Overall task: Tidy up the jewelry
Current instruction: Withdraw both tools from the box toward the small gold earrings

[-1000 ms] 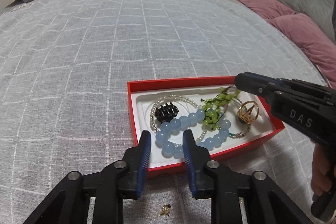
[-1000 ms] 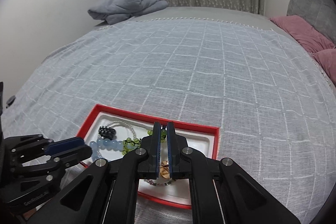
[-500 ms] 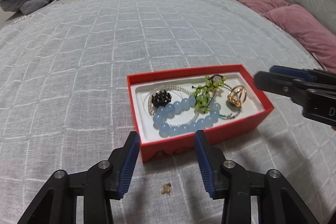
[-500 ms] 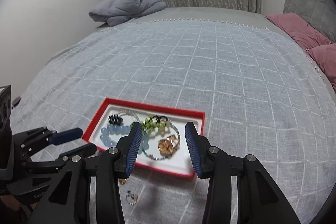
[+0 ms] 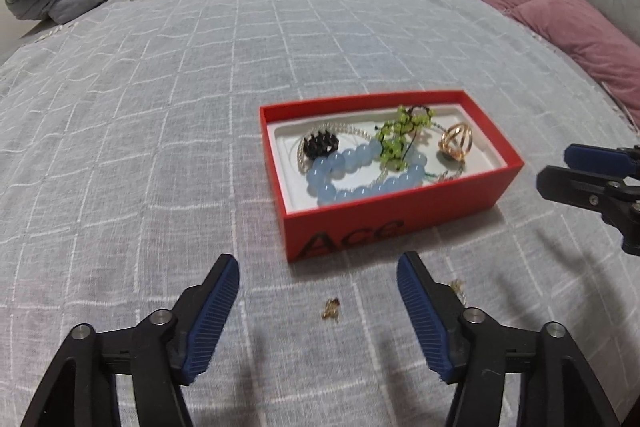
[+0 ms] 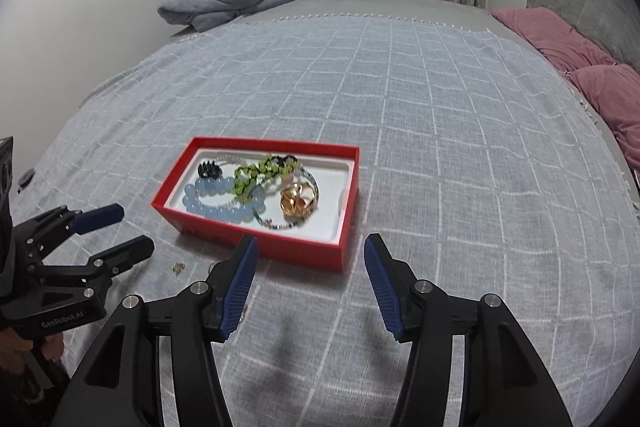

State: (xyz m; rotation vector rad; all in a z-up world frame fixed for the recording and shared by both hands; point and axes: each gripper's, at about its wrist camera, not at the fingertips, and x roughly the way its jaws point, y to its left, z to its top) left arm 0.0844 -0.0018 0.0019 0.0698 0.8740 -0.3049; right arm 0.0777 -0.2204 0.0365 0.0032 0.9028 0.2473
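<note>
1. The left gripper (image 5: pixel 318 281) is hovering over the bedspread (image 5: pixel 160 107) just short of the near wall of the red box (image 5: pixel 384 215); its jaws have just been opening and are standing wide apart with nothing between them
2. The right gripper (image 6: pixel 310 259) is hanging near the box's right end, its jaws likewise just opening and standing apart, gripping nothing
3. A tiny gold piece (image 5: pixel 331 308) is lying loose on the cloth near the left gripper, and a second small piece (image 5: pixel 456 285) is showing just beside its right finger; both are outside the box
4. Inside the box, the blue bead bracelet (image 5: pixel 352 179), green beaded piece (image 5: pixel 394 139), black hair claw (image 5: pixel 319 145) and gold ring (image 5: pixel 456 143) are lying tangled together on the white liner
5. Likely risk: the loose pieces are very small and flat, so closing pads could be pinching the soft cloth instead, or flicking a piece away
6. Dragging cloth could also be nudging the light box and spilling its contents
</note>
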